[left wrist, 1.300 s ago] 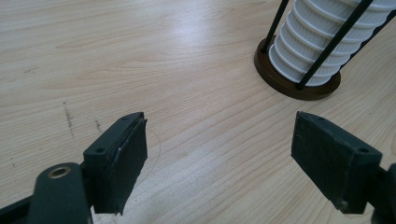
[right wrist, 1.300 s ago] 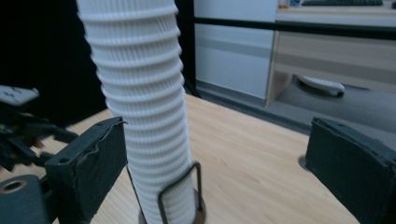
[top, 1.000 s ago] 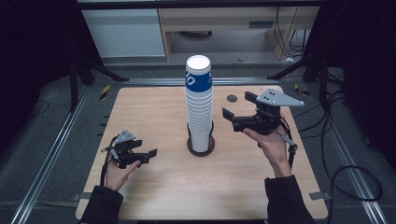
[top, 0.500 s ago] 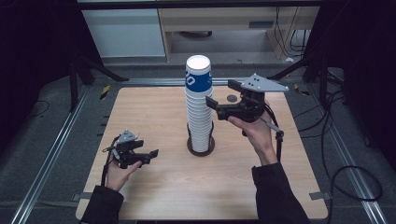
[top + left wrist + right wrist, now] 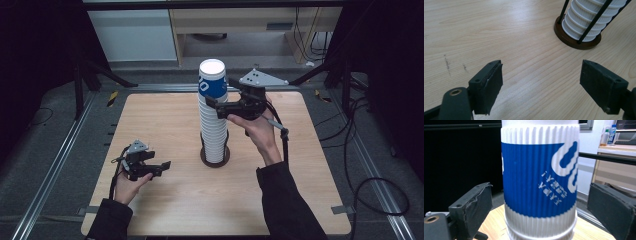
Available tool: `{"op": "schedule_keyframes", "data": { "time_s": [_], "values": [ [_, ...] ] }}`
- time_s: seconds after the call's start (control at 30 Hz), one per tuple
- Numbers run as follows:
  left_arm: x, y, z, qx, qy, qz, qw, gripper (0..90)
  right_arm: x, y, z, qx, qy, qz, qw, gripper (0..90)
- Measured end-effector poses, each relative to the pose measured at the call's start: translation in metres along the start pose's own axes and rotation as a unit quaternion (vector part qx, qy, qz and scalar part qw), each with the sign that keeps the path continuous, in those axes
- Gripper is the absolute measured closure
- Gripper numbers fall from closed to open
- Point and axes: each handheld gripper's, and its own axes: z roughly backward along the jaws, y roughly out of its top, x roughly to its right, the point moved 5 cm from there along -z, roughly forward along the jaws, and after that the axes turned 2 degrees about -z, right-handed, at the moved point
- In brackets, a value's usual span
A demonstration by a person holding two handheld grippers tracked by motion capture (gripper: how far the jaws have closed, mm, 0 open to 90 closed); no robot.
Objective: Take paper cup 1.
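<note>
My right gripper (image 5: 216,106) is up high beside the tall stack of paper cups (image 5: 213,125), jaws spread wide with the top cup (image 5: 539,180) sitting square between them and neither pad on it yet. That top cup is the blue-and-white one with ribbed sides, nested upside down on the rest, its flat white bottom facing the ceiling. The whole stack stands in a round dark holder (image 5: 577,41) near the middle of the wooden table (image 5: 175,200), with thin black rods (image 5: 594,22) running up its sides. I reckon this cup is very light and its paper wall soft, so a hard squeeze would likely dent it; the ribbing should give my pads good bite, so slipping looks less of a worry than crushing. My guess at the best hold is across the blue band, well above the seam where it overlaps the next cup, so I catch one cup and not two. Nested cups can cling, so a straight upward lift seems wise, and the stack is tall enough that a sideways tug might rock it. My left gripper (image 5: 161,168) rests low on the table, well to the left of the stack and nearer to me, jaws wide apart with nothing between them.
</note>
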Motion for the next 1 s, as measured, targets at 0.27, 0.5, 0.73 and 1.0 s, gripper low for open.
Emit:
{"op": "schedule_keyframes", "data": {
  "time_s": [0.27, 0.5, 0.73, 1.0],
  "values": [
    [0.001, 0.000, -0.001, -0.001, -0.002, 0.000, 1.0000, 17.9, 0.002, -0.003, -0.017, -0.010, 0.000, -0.004, 0.9999, 6.2],
    [0.001, -0.001, -0.002, -0.004, -0.003, 0.000, 1.0000, 18.0, 0.003, -0.005, -0.025, -0.008, 0.000, -0.005, 1.0000, 8.0],
    [0.001, 0.000, -0.001, -0.003, -0.004, 0.001, 1.0000, 18.1, 0.001, -0.004, -0.030, -0.001, -0.003, 0.001, 1.0000, 14.4],
    [0.001, 0.000, -0.001, -0.002, -0.003, 0.003, 1.0000, 18.2, 0.000, -0.005, -0.030, -0.007, -0.012, 0.005, 0.9999, 17.9]
  ]
}}
